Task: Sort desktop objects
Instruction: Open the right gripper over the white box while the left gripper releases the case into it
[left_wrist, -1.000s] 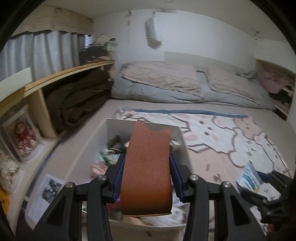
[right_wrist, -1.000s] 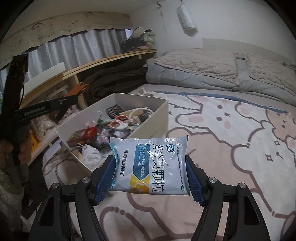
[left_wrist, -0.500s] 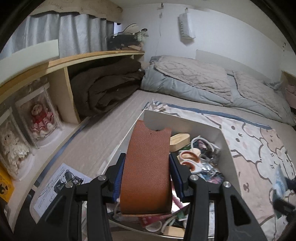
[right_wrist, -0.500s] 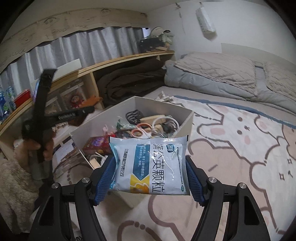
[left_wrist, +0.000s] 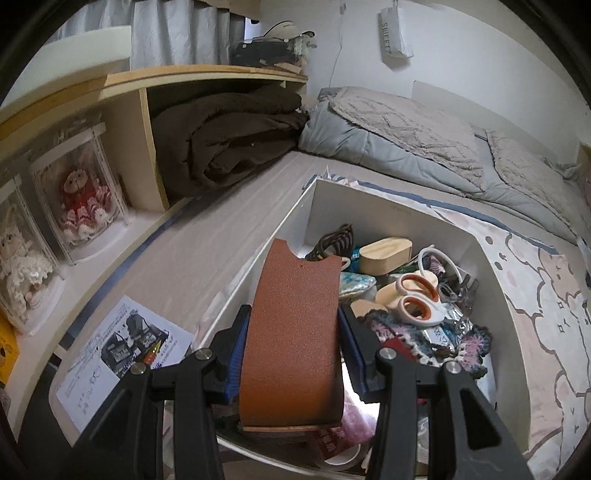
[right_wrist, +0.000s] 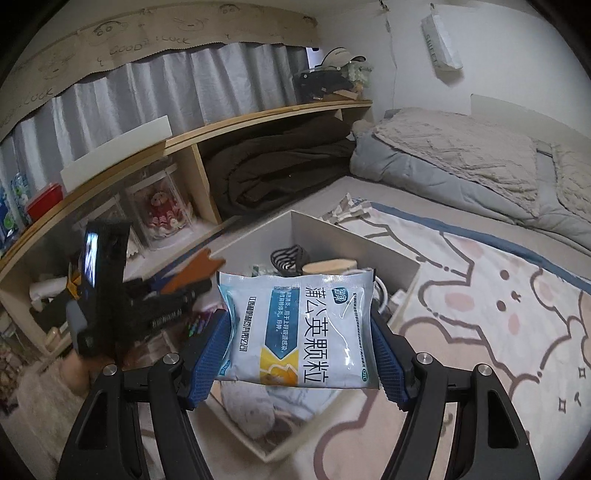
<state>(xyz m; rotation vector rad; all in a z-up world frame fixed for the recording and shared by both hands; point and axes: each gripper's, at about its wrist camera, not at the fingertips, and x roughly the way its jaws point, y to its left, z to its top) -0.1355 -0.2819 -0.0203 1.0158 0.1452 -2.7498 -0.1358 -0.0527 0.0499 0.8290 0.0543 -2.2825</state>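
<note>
Gripping low in the left wrist frame, the left tool (left_wrist: 291, 354) was closed partway on a brown leather case (left_wrist: 295, 332), pads pressing its two long edges. The case looked light and fairly stiff, its pebbled skin offering good friction, so an edge hold at mid-length seemed sound; it hung over the near wall of the white box (left_wrist: 491, 266). In the right wrist frame's lower centre, the right tool (right_wrist: 301, 354) stood wider, clamped across a foil sachet (right_wrist: 299, 328) by its side seams. That pouch appeared light, soft and slick, probably apt to buckle or slide, so the seams were the safer purchase. Beyond both, the box held scissors (left_wrist: 417, 299) and a wooden case (left_wrist: 386, 254), resting on the bed's cartoon blanket (right_wrist: 498, 295).
</note>
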